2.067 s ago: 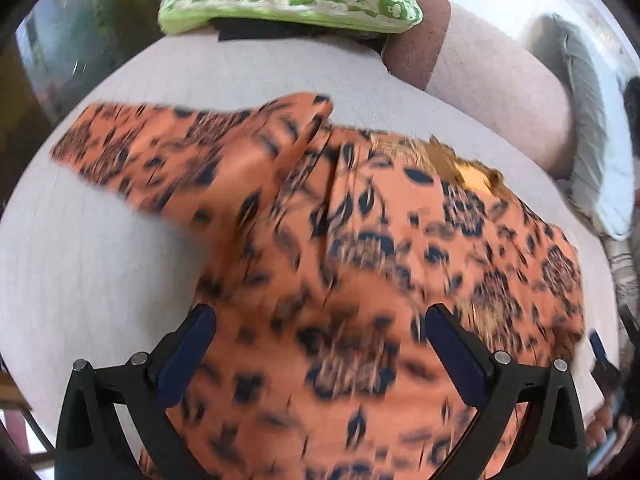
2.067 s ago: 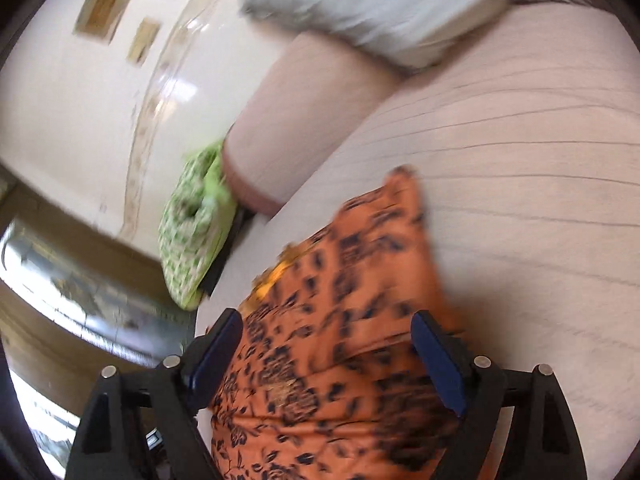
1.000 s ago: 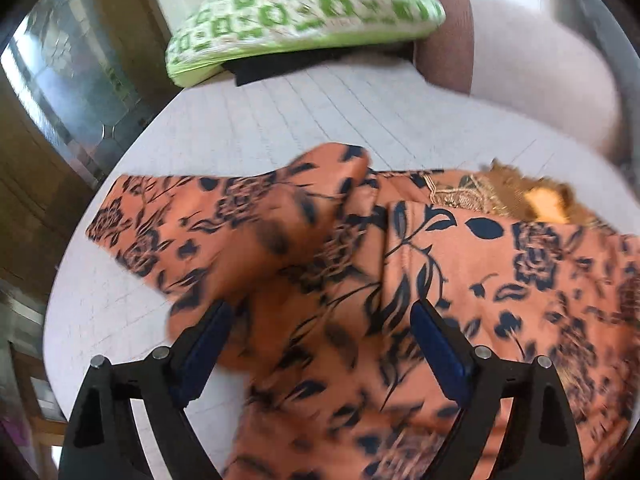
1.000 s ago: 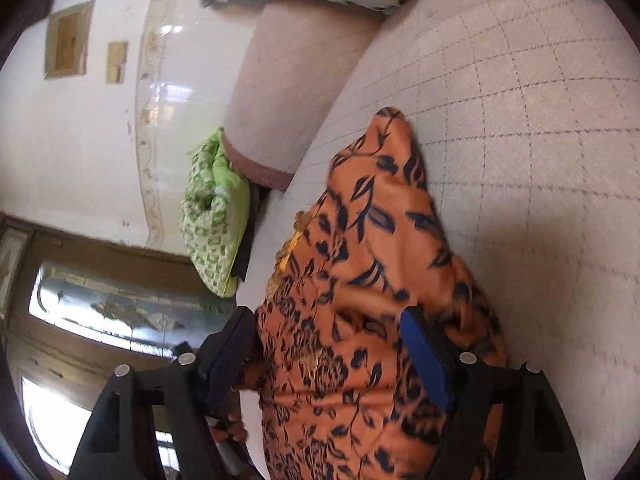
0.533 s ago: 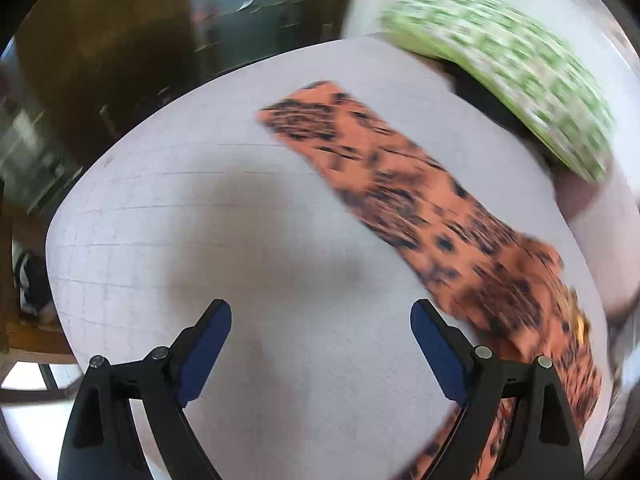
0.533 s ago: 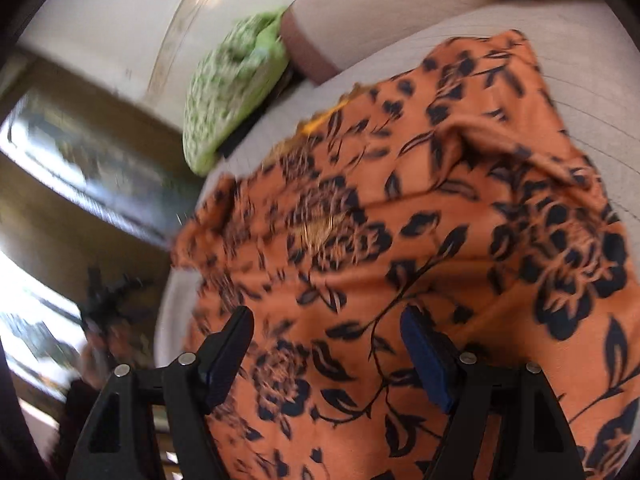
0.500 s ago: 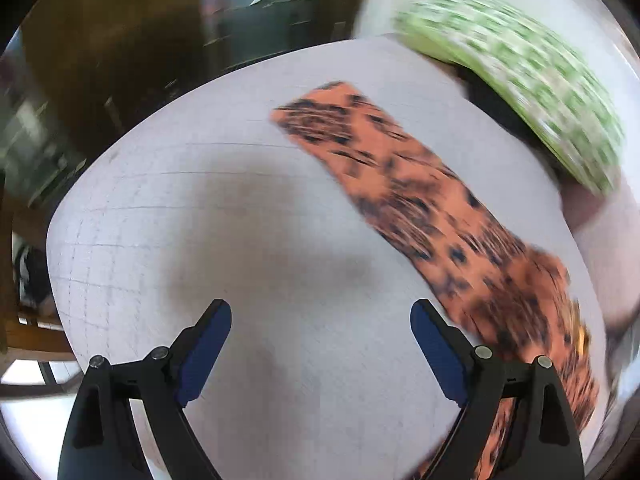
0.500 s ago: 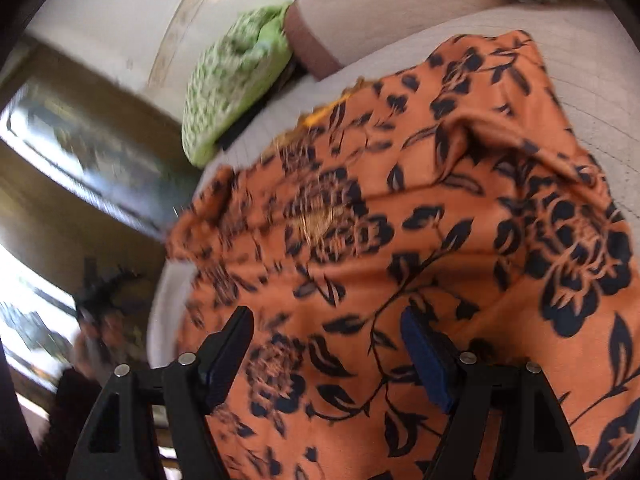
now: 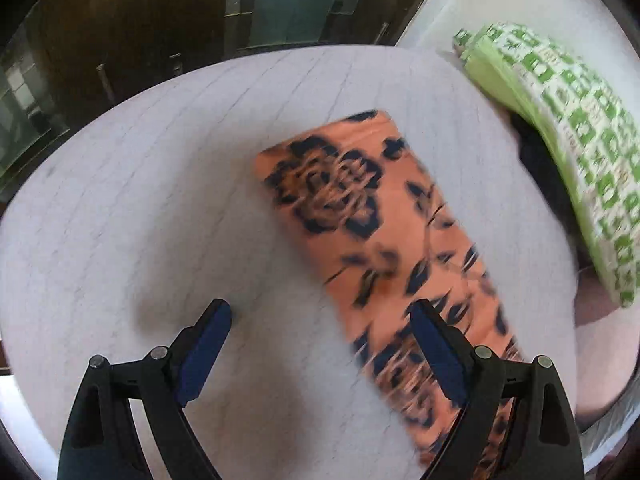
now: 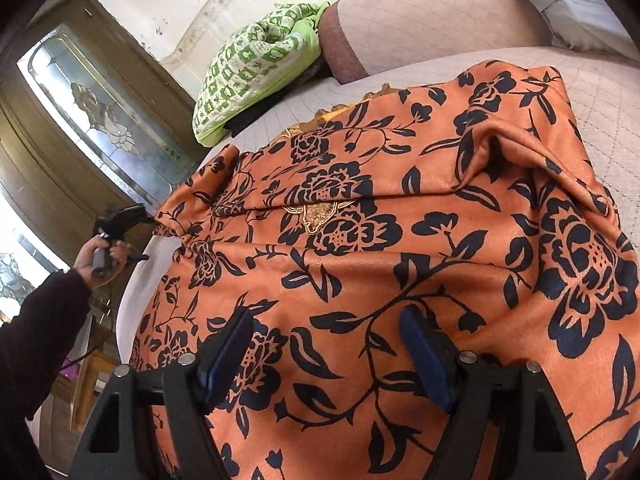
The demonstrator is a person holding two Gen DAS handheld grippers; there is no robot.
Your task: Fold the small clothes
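The pale quilted bed (image 9: 160,200) carries the orange floral garment (image 10: 400,240) spread flat, one sleeve (image 9: 360,208) reaching toward 11 o'clock. A green patterned pillow (image 9: 580,140) lies at 2 o'clock. Left gripper (image 9: 316,344) and right gripper (image 10: 326,352) both hover released, grasping nothing

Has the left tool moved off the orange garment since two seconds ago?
Yes. The left tool was over the garment's body; now it hangs over bare sofa cushion beside the outstretched sleeve, with the green pillow shifted to the right edge.
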